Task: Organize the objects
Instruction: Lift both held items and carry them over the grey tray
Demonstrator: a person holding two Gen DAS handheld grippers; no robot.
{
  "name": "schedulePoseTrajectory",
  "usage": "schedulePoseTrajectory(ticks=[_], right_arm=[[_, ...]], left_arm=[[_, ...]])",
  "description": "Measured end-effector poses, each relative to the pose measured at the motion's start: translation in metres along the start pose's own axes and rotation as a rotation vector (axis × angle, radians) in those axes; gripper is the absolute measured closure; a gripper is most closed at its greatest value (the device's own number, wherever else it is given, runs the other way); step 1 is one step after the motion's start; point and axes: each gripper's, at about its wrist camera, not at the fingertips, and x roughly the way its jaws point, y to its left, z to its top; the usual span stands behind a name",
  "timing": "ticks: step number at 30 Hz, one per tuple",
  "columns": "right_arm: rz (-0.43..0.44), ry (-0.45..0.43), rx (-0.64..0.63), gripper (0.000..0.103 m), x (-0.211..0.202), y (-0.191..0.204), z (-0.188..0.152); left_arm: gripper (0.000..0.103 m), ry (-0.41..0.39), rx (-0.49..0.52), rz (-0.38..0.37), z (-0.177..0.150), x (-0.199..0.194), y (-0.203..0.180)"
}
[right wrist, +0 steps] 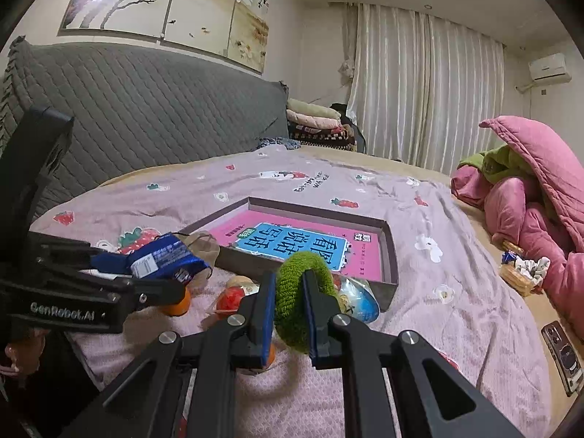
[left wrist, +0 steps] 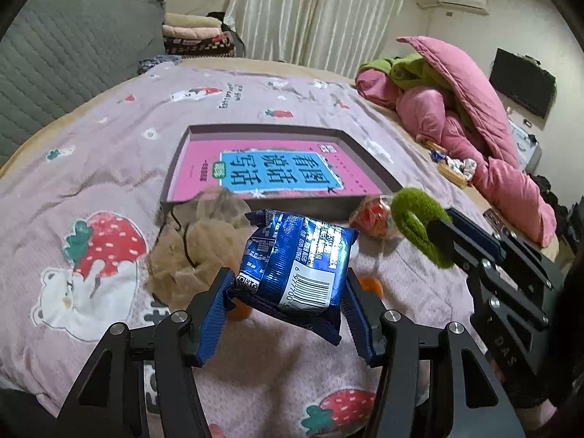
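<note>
**both loads held just short of the tray**

the blue snack packet (left wrist: 295,255) is gripped across its width between the fingers of the left gripper (left wrist: 288,310), lifted clear of the bed (left wrist: 91,168), its long axis running away from the fingers toward the shallow tray (left wrist: 262,208). the tray lies straight ahead, its near wall just beyond the packet's far end, and a pink book (left wrist: 277,171) covers its floor. the green fuzzy ring (right wrist: 292,292) is pinched on edge between the clenched fingers of the right gripper (right wrist: 290,314), with the tray's near right corner just ahead. neither hand is clearly nearer. a beige cloth (left wrist: 204,241), a red packet (left wrist: 372,215) and small orange balls (left wrist: 370,286) lie on the bed before the tray, so a forward carry over the near wall seems called for.
</note>
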Motion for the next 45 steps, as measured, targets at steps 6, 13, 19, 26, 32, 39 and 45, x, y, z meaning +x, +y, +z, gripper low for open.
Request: schedulePoseTrajectory(ticks=[6, 13, 19, 26, 32, 39, 45], right_arm=[[0.002, -0.008, 0.0, 0.088, 0.001, 0.001, 0.004], [0.0, -0.007, -0.002, 0.088, 0.004, -0.001, 0.006], [0.003, -0.005, 0.016, 0.088, 0.011, -0.006, 0.009], [-0.019, -0.006, 0.008, 0.088, 0.021, -0.013, 0.014], [-0.01, -0.004, 0.048, 0.088, 0.03, -0.024, 0.02], [0.005, -0.013, 0.052, 0.088, 0.037, -0.031, 0.028], [0.008, -0.021, 0.056, 0.088, 0.044, -0.036, 0.036]], left_arm=[[0.043, -0.017, -0.023, 0.006, 0.012, 0.002, 0.005], [0.043, -0.044, -0.031, 0.015, 0.022, 0.007, 0.007], [0.043, -0.039, -0.033, 0.023, 0.029, 0.019, 0.009], [0.043, -0.041, -0.035, 0.039, 0.038, 0.026, 0.017], [0.043, -0.056, -0.04, 0.052, 0.049, 0.029, 0.022], [0.043, -0.053, -0.039, 0.056, 0.064, 0.037, 0.024], [0.043, -0.055, -0.05, 0.063, 0.078, 0.045, 0.027]])
